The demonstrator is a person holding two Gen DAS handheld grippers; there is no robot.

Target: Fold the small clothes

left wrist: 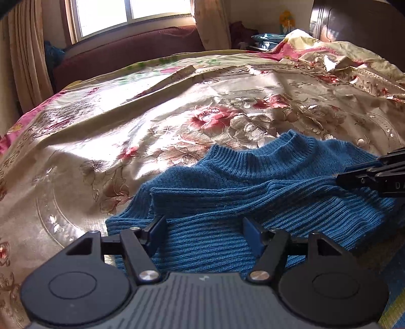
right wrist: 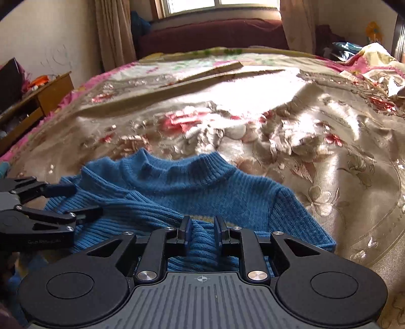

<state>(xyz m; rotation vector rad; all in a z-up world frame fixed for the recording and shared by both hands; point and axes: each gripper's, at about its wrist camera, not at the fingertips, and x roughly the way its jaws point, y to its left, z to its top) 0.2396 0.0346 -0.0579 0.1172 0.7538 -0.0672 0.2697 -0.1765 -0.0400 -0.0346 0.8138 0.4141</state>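
Note:
A small blue ribbed-knit sweater (left wrist: 253,197) (right wrist: 177,184) lies on the floral satin bedspread (left wrist: 101,141) (right wrist: 303,126), collar pointing away from me and one part folded across its body. My left gripper (left wrist: 204,224) hovers open and wide over the sweater's near left part, with nothing pinched between its fingers. It also shows at the left edge of the right wrist view as the left gripper (right wrist: 81,201). My right gripper (right wrist: 202,227) stands narrowly open, a raised ridge of the knit lying between its blue pads. It enters the left wrist view from the right as the right gripper (left wrist: 351,177).
Crumpled bedding (left wrist: 329,55) is piled at the far right by a dark headboard (left wrist: 354,20). A maroon cushioned bench (left wrist: 126,48) runs under the window beyond the bed. A wooden cabinet (right wrist: 38,101) stands off the bed's left side.

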